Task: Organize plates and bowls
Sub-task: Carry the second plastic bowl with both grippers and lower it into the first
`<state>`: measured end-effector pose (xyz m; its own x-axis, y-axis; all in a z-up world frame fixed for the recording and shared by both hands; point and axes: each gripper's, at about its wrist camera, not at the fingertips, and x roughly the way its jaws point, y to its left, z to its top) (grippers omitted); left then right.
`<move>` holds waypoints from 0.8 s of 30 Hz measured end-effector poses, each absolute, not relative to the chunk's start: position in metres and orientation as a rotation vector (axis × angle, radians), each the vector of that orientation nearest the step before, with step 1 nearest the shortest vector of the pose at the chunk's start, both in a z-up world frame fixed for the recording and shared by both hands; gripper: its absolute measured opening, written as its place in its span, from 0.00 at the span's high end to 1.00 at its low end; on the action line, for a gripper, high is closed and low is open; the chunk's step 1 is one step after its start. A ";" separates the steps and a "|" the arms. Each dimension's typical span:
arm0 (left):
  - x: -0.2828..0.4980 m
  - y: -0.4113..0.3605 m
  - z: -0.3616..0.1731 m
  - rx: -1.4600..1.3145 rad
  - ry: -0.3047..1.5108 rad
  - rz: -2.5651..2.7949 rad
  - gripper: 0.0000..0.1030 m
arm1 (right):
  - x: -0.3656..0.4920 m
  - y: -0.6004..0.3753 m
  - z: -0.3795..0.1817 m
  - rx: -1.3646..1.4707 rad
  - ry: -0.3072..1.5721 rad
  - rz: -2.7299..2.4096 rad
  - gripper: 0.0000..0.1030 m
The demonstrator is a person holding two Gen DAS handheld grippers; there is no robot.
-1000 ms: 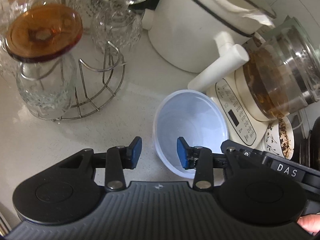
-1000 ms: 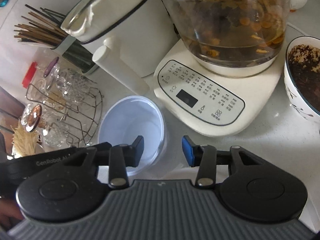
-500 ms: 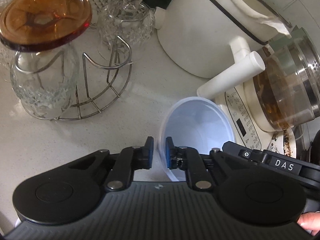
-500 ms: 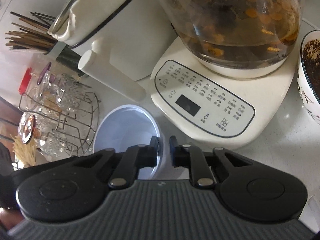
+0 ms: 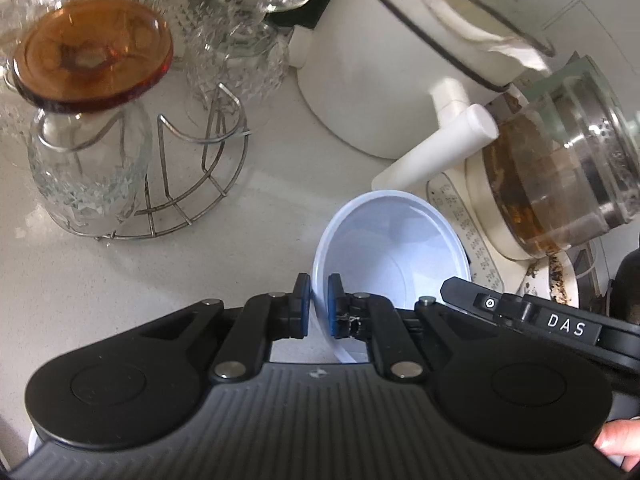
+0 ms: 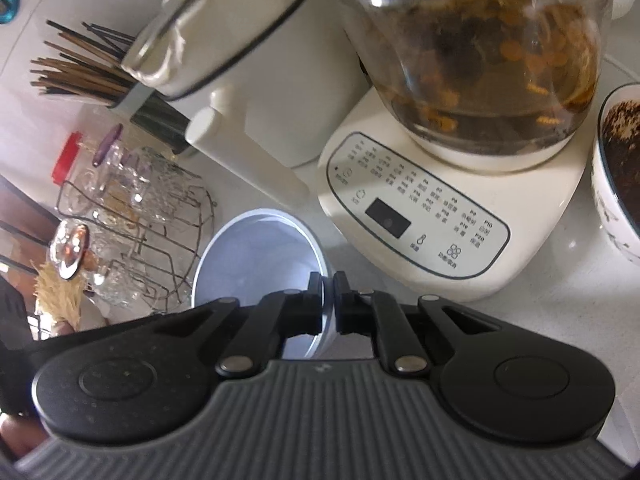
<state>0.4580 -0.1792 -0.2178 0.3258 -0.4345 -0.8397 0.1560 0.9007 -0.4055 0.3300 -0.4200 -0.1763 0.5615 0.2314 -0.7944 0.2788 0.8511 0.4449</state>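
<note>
A white plastic bowl (image 5: 394, 248) is empty and held tilted over the white counter. My left gripper (image 5: 318, 304) is shut on its left rim. My right gripper (image 6: 328, 300) is shut on its right rim, and the bowl (image 6: 260, 256) shows to the left of the fingers in the right wrist view. The right gripper's black body (image 5: 540, 320) shows at the right of the left wrist view. A patterned bowl (image 6: 620, 168) holding dark residue stands at the far right.
A glass kettle on a cream control base (image 6: 416, 216) stands just right of the bowl. A white pot with a straight handle (image 5: 436, 148) is behind it. A wire rack with glasses (image 5: 132, 160) stands left. A chopstick holder (image 6: 88, 76) is behind.
Both grippers closed from open onto opposite rims of the white bowl. The bowl now sits tilted and slightly raised between them.
</note>
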 end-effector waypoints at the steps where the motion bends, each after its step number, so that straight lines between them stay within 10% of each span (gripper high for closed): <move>1: 0.457 -0.179 -0.215 -0.267 1.176 -0.395 0.90 | 0.329 -0.419 -0.174 0.574 0.984 -0.030 0.92; 24: 0.420 -0.127 -0.133 -0.285 1.085 -0.448 0.90 | 0.289 -0.368 -0.092 0.547 0.852 -0.007 0.92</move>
<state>0.4203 -0.1270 -0.1328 0.3908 -0.4836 -0.7832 0.2104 0.8753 -0.4354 0.2891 -0.3683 -0.0919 0.6672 0.2076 -0.7153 0.2198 0.8627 0.4554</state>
